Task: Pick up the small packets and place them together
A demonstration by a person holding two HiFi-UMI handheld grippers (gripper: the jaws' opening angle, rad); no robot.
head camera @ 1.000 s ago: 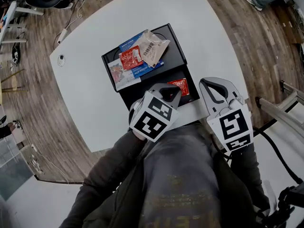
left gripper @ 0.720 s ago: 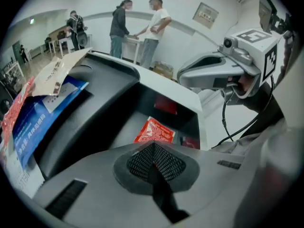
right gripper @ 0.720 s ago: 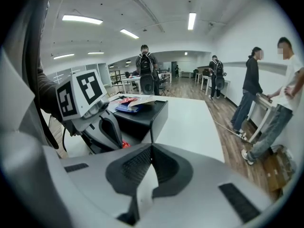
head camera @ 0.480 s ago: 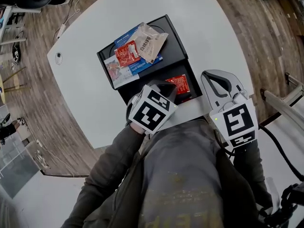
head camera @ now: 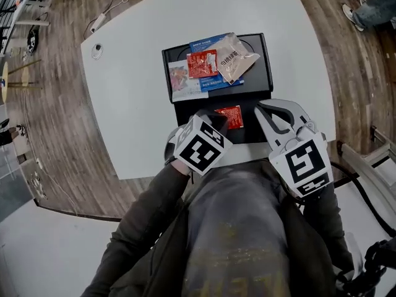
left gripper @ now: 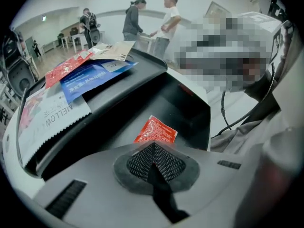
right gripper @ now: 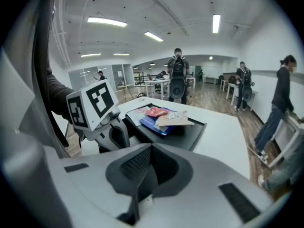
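White table (head camera: 133, 113) on wood floor (head camera: 55, 122), black tray (head camera: 185, 111) of packets (head camera: 210, 67) — left gripper (head camera: 216, 117) and right gripper (head camera: 260, 107) fingers together, empty.

word "mellow" in grey capitals, running slantwise along the white packet (left gripper: 45, 121) at left of the left gripper view. dark characters on the tan packet (head camera: 235, 55), upper middle of the head view, too small to read. fine print on the red sachet (left gripper: 156, 131), centre of the left gripper view, illegible.
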